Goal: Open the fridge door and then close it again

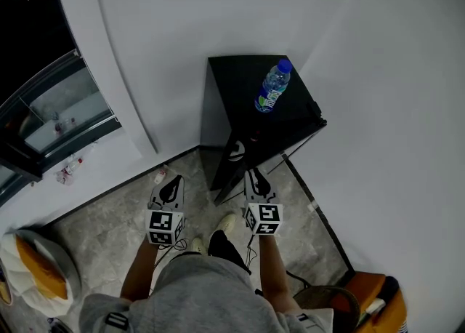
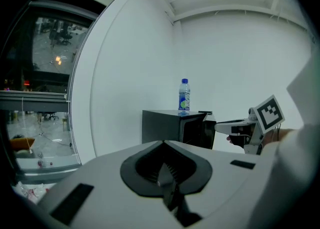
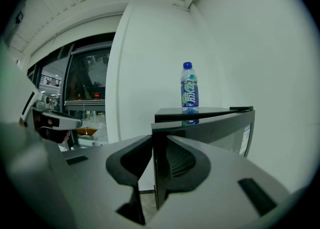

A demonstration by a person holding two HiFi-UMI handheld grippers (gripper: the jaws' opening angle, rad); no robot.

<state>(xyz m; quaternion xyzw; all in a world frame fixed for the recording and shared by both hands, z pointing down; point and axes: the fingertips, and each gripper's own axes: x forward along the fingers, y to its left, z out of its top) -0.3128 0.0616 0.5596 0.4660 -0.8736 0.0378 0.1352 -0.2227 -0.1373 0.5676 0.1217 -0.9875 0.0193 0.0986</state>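
The small black fridge [image 1: 240, 81] stands on the floor in the corner of the white walls ahead of me, and its door [image 3: 220, 130], hinged at the fridge's right side, stands upright and partly open, its free edge clamped in my right hand-held gripper [image 3: 160, 142].

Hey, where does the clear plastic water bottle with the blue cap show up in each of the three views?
Head view: clear plastic water bottle with the blue cap, upper centre-right.
Left gripper view: just right of centre, upright.
Right gripper view: right of centre, upper half.
Shared landmark: the black fridge it stands on.
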